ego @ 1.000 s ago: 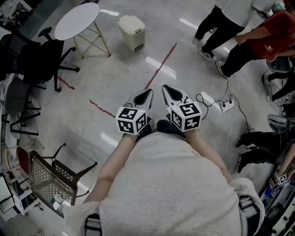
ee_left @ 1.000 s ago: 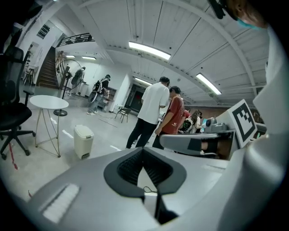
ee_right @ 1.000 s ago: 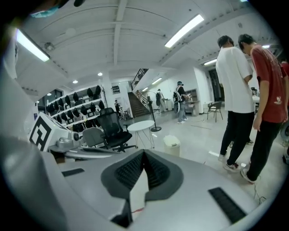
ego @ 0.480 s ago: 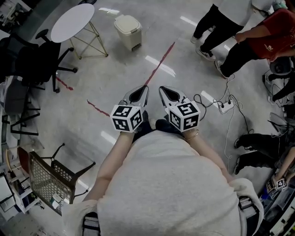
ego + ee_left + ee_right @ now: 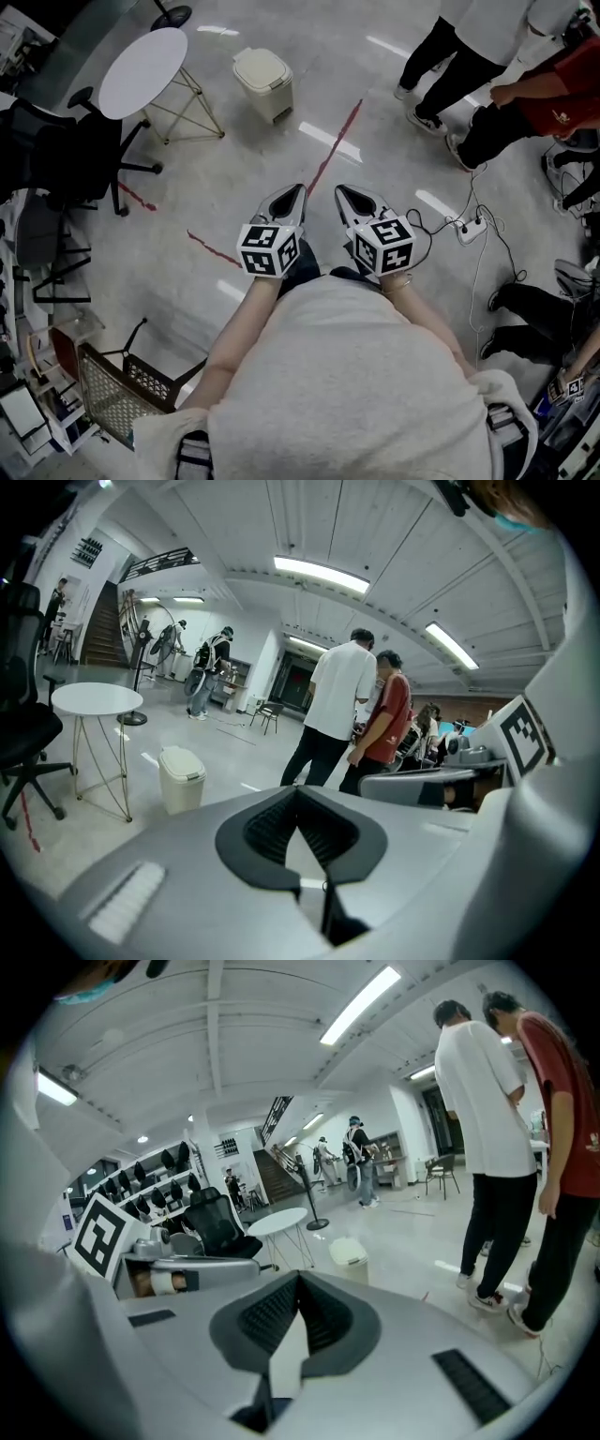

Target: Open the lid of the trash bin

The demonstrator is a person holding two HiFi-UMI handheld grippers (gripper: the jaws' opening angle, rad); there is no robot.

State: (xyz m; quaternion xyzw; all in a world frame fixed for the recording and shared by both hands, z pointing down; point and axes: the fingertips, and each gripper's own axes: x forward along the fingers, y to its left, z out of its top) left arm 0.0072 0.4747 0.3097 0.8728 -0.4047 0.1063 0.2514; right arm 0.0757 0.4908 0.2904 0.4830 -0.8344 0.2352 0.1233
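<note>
A person stands holding 2 grippers side by side, the left gripper (image 5: 298, 187) and right gripper (image 5: 341, 188) each with jaws pressed together on nothing, while the cream trash bin (image 5: 263, 82), lid down, sits on the floor well ahead, near a round white table (image 5: 142, 71).

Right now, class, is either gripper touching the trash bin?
Apart. The head view shows a wide stretch of bare floor between the trash bin and both the left gripper and the right gripper.
</note>
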